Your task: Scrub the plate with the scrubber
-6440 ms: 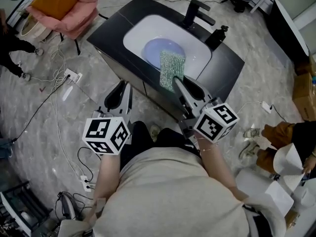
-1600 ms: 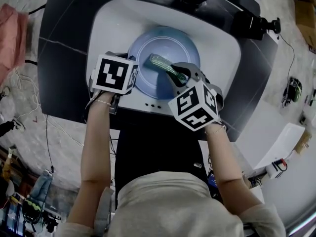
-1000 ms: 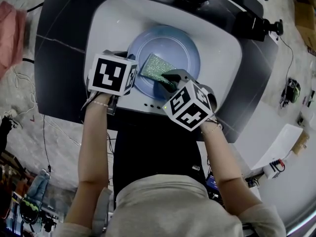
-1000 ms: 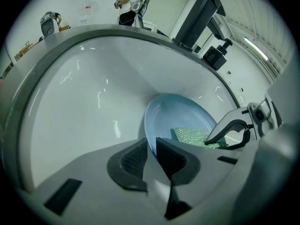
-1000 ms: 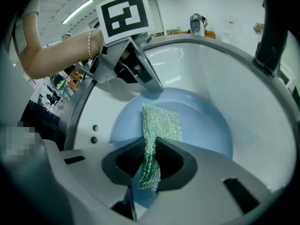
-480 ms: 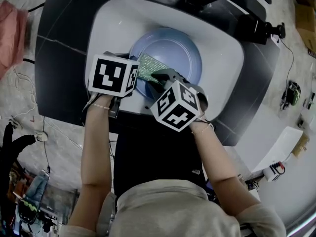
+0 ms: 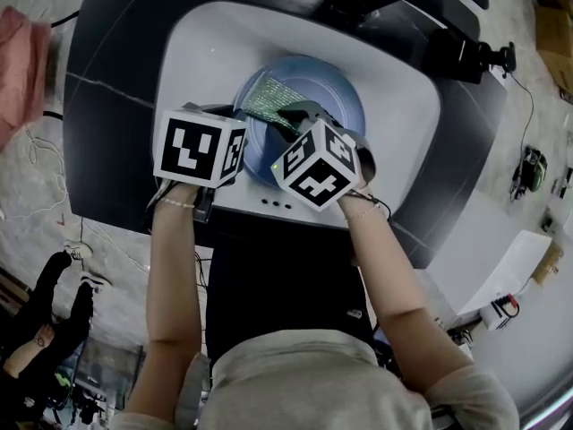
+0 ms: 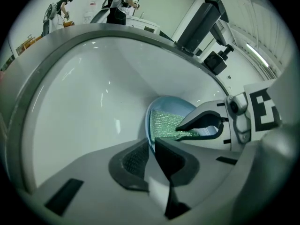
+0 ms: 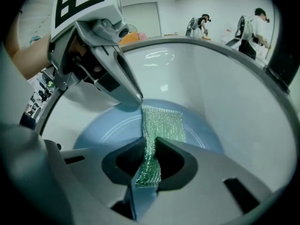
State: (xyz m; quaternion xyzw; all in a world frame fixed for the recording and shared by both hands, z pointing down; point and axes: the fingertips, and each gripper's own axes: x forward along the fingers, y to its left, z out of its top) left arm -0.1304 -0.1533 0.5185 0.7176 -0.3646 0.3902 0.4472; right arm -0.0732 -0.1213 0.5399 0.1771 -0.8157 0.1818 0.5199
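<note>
Right gripper view: my right tongs (image 9: 149, 150) are clamping one end of the green scrubber (image 9: 161, 121), whose free end is lying flat on the blue plate (image 9: 103, 130) in the white sink (image 9: 215, 88). My left tongs (image 8: 151, 146) are pinching the plate's rim, nearly closed.

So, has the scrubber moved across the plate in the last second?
Yes. The scrubber slid left and away, toward the far-left rim of the plate.
</note>
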